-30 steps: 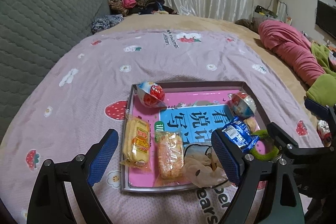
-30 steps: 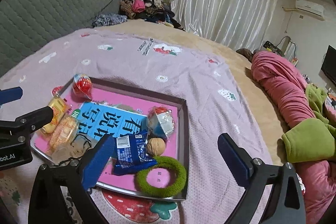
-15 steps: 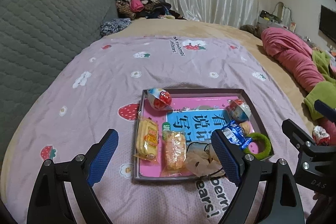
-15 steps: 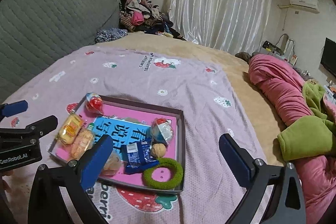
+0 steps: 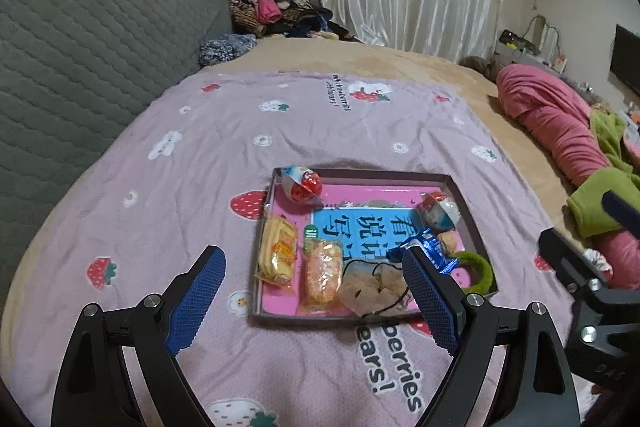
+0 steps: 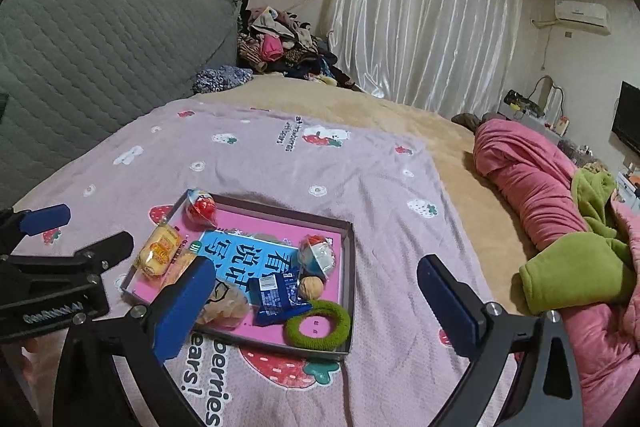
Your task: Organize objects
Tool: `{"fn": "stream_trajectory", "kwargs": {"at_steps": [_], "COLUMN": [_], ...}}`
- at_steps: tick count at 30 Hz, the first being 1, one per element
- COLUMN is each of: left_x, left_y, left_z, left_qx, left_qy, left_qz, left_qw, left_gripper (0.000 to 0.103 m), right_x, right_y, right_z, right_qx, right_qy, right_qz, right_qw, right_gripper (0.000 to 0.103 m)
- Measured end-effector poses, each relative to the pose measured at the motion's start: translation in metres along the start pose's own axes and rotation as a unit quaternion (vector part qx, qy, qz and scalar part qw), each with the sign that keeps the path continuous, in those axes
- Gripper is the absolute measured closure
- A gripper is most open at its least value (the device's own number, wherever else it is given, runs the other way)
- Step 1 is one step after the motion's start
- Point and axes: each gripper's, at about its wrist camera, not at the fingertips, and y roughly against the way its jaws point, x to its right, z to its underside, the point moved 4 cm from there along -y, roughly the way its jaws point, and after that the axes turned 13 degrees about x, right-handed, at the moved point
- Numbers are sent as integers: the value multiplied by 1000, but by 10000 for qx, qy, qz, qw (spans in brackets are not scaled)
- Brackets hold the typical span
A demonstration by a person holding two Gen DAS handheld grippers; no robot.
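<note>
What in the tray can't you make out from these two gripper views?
- Orange snack pack: in the right wrist view the right gripper's near finger covers most of it.
- Blue wrapper: print too small to read; a left gripper finger overlaps it in the left wrist view.
- Tan bag: contents unclear, blurred.

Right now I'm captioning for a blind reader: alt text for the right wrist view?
An open right gripper hovers empty over a shallow tray of snacks, a walnut and a green ring on a pink strawberry blanket.
</note>
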Motion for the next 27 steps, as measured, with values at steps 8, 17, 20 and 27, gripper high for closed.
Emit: {"fn": "stream_trajectory", "kwargs": {"at_steps": [8,17,20,27], "left_x": [-9,-21,-26,-35], "left_y": [39,74,81,96], "left_z": [-4,11,21,33], "left_qx": [292,381,362,387], "left_qy": [-55,-53,-68,0], "left_qz": [-313,-324,-348,-217], "left_qw": [9991,9987,9987,9990], "left_gripper": [12,12,12,12], "right_x": [9,8,9,5], "right_y": [34,66,74,88], "right_z": [-10,-9,-2,16], "right_qx": [132,234,214,43], "right_qy": [-220,-411,-460,-417], "right_qz": [-103,-299,-334,-345], "right_qw": [9996,9984,9982,9985], "right_gripper": [1,1,1,1]}}
